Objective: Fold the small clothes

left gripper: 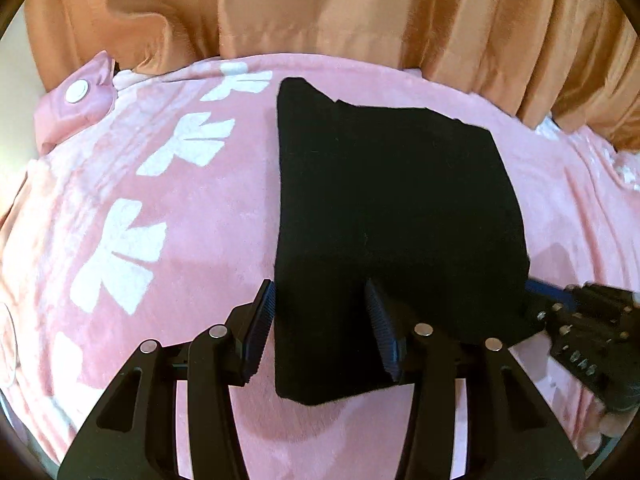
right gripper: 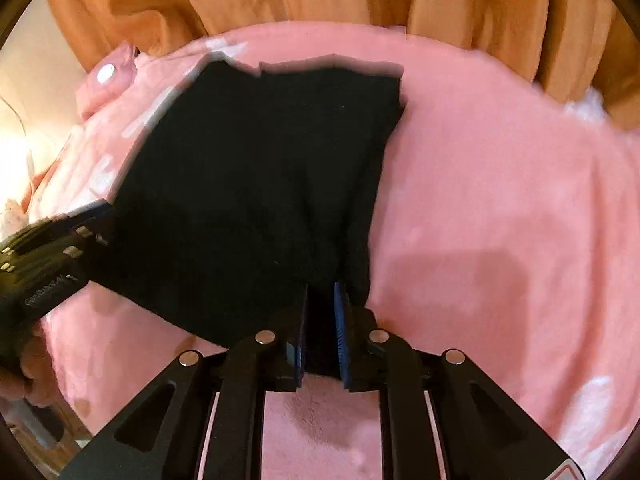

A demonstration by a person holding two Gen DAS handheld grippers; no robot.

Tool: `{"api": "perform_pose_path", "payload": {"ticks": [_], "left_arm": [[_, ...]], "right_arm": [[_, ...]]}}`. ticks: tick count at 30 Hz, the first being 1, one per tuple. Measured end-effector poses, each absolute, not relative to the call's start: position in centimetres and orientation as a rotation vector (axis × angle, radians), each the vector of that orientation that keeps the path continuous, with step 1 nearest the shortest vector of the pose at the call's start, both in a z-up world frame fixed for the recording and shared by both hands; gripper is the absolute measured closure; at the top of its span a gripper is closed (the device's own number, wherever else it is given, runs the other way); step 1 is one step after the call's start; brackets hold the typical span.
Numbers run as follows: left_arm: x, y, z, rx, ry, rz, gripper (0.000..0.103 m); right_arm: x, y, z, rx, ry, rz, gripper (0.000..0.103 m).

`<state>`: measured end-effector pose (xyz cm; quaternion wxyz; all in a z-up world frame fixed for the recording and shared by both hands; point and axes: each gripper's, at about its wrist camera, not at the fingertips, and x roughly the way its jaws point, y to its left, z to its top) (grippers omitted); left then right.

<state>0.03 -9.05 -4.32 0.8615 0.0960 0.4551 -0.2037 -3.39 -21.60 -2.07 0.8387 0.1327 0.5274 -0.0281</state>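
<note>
We have a small black garment lying on a pink fleece blanket with white leaf prints, orange curtains hanging behind the bed. It looks light, soft and limp, so we expect it to sag and drag wherever we do not carry it, and the plush blanket will likely cling to it a little. The cloth is too dark for us to make out seams or what kind of garment it is. We judge the best hold to be at the near corners, both layers pinched together, so the fold travels evenly.

Our right gripper has its fingers drawn narrow on the near right corner, a bunch of black cloth pinched between the blue pads. Our left gripper has its fingers spread wide: the left finger sits just outside the garment's left edge, the right finger rests on top of the cloth, and the near left strip lies between them without being clamped. We cannot tell whether that corner is lifted off the blanket or flat.
</note>
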Motion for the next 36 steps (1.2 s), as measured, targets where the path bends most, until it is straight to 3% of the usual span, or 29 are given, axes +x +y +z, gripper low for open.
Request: {"api": "perform_pose_path", "payload": {"ticks": [2,3,5,7,10,19,36], "left_arm": [[-0.7,-8.8,-3.7,0.206,0.936,-0.429,0.056],[-1.1,-8.8,-3.3,0.208,0.925,-0.425,0.050],[-1.9,-8.6,-2.6,0.221,0.891,-0.404,0.037],[-3.0,-8.3,-1.7,0.237,0.839,-0.369,0.029],[-4.2,-7.7,-1.1,0.252,0.797,-0.318,0.024],[-6.4,-5.2,-2.6,0.163,0.857,-0.241,0.024],[-7.5,-4.2,-4.2,0.219,0.866,-0.222,0.024]], "right_arm": [[-4.3,-21.6,-0.3,0.311,1.075,-0.075,0.090],[-4.9,-21.6,0.3,0.315,1.052,-0.082,0.087],[-6.7,-21.4,2.0,0.298,1.005,-0.148,0.072],[-8.0,-21.6,2.9,0.291,0.966,-0.196,0.045],[-9.7,-22.1,3.3,0.277,0.933,-0.276,0.033],[-12.8,-22.9,-0.4,0.377,1.036,-0.365,0.031],[-13.6,-20.0,0.1,0.255,1.009,-0.370,0.031]]}}
